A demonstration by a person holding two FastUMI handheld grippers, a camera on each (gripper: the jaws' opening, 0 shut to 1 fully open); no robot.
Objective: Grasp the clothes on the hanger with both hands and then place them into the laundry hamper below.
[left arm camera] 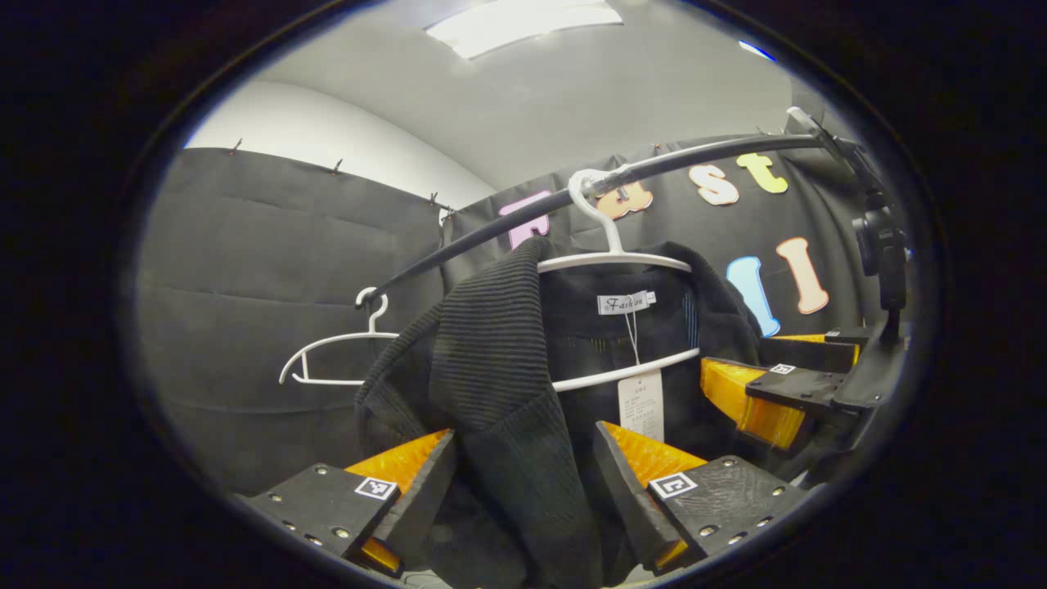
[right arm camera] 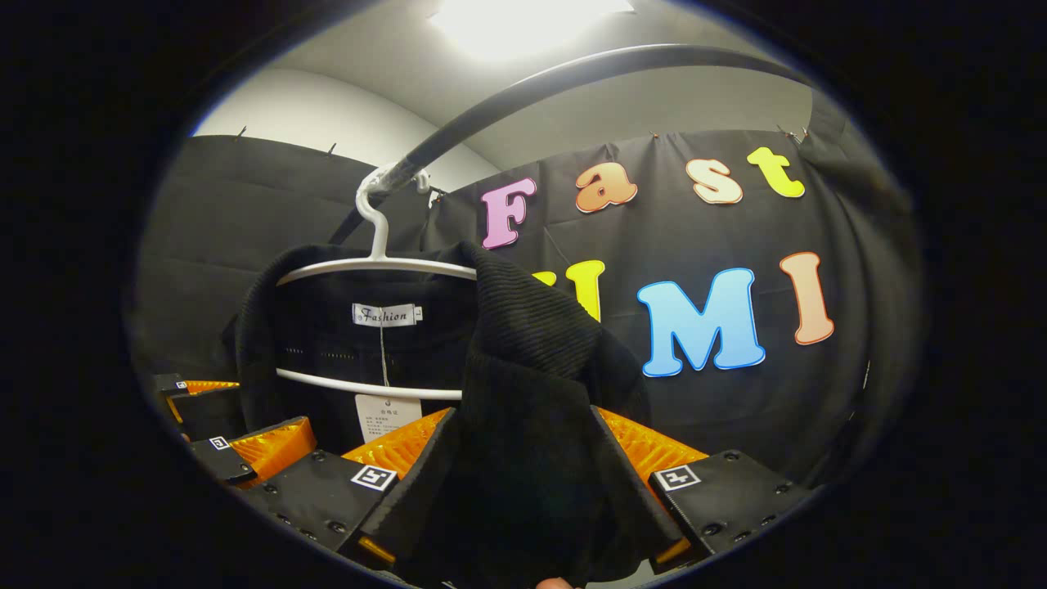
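Overhead, rail (left arm camera: pixel 507 225) crosses black-draped booth (ceiling lit).

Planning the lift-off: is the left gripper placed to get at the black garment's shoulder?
Probably yes: the left gripper already has the black garment between its jaws, below the white hanger; nothing blocks it.

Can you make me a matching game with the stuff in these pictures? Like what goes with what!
Things:
1. black jacket
2. empty hanger
3. rail
4. paper tag

States:
A. hooked on the rail, bare, off to the side
B. draped on a white hanger, its fabric between each tool's fingers
C. dangling on a string inside the collar
D. a dark bar that carries both hangers

Pairs: 1-B, 2-A, 3-D, 4-C
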